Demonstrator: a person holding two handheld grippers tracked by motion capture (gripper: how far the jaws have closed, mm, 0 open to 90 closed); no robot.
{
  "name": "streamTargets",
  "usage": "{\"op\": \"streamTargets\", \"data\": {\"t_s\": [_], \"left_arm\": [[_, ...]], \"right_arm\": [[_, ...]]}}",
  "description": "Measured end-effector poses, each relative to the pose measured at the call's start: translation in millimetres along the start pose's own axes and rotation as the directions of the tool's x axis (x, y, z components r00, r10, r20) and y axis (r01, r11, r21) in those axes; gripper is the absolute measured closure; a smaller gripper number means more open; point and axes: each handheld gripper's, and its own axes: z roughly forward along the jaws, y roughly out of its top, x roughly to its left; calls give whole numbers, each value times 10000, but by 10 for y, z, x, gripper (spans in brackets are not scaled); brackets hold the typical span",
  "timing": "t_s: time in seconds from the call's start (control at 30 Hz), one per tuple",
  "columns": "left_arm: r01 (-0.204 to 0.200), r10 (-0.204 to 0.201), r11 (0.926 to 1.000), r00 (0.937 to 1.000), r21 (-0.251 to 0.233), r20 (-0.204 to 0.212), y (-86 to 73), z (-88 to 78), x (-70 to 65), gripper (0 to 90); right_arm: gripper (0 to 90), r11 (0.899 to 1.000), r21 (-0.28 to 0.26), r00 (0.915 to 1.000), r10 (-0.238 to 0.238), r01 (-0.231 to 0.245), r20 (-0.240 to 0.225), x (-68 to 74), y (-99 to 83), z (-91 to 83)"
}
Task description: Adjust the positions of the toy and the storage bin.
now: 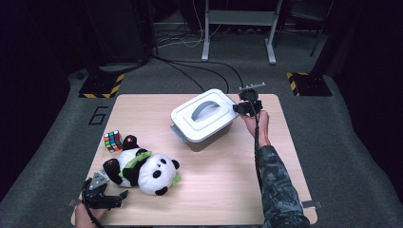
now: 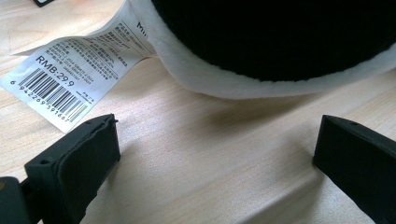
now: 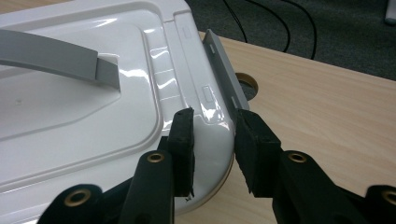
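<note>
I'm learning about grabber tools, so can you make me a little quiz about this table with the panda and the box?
1. True or false: the right gripper grips the corner rim of the white plastic box lid.
2. What is nearest the left gripper? A) multicoloured puzzle cube B) black-and-white plush panda C) grey arched lid handle
3. What hangs off the panda, printed with a barcode?

Key: 1 true; 2 B; 3 a white paper tag.
</note>
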Motion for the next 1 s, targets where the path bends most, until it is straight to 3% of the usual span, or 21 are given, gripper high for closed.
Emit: {"op": "streamTargets", "data": {"t_s": [0.67,0.87,1.0], "left_arm": [[2,-2,10000,10000,-3,1,0,0,0,0],[-1,1,10000,10000,-1,0,0,0,0,0],[-4,4,10000,10000,-5,1,0,0,-1,1]], "right_arm": [[668,9990,364,9990,252,-265,364,122,-311,-392],[665,9995,214,9993,222,-229,304,138,-381,-447],[625,9996,-228,9998,171,-172,-59,71,-387,-422]]}}
